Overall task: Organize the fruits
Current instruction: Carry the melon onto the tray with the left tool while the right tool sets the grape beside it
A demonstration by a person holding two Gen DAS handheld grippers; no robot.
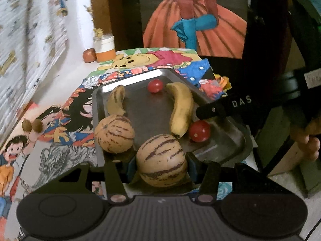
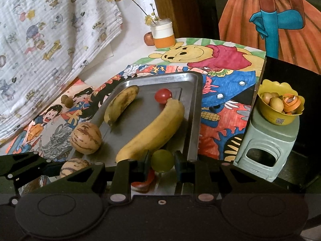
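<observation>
A metal tray (image 1: 200, 94) (image 2: 194, 108) lies on a cartoon-print table. It holds two bananas (image 1: 180, 108) (image 1: 116, 100), two red tomatoes (image 1: 155, 85) (image 1: 199, 131) and a striped melon (image 1: 114, 133). My left gripper (image 1: 161, 165) is shut on a second striped melon (image 1: 161, 158) at the tray's near edge. My right gripper (image 2: 162, 161) is shut on a green round fruit (image 2: 162, 160), just above the tray's near end beside the large banana (image 2: 154, 130). A red tomato (image 2: 143, 180) lies below it. The right gripper's finger shows in the left view (image 1: 212, 110).
A white and orange jar (image 2: 162, 33) and a small red fruit (image 2: 148, 38) stand at the table's back. Two brown nuts (image 2: 67, 100) lie left of the tray. A yellow bowl of fruit (image 2: 279, 102) sits on a green stool (image 2: 268, 142) at the right.
</observation>
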